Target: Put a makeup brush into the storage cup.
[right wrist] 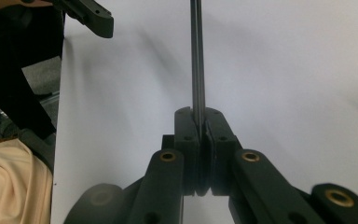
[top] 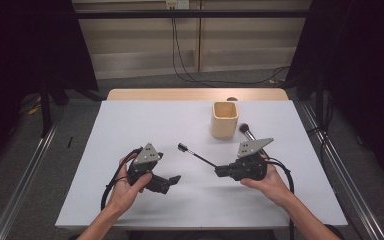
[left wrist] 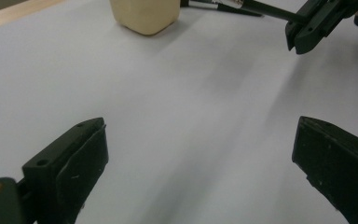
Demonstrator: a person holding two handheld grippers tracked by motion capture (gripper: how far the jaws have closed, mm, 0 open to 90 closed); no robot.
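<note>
One white table (top: 130,130), grey carpet (top: 145,82), dark curtains (top: 25,45)

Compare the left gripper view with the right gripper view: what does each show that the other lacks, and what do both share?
Left gripper view alone: the beige cup near the far edge of the table, and the left gripper with its jaws wide apart and nothing between them.

Right gripper view alone: the right gripper seen close, jaws shut on a thin black brush handle that runs straight away from the camera.

Both: the white table top, the brush handle, and the other hand's gripper farther off.
</note>
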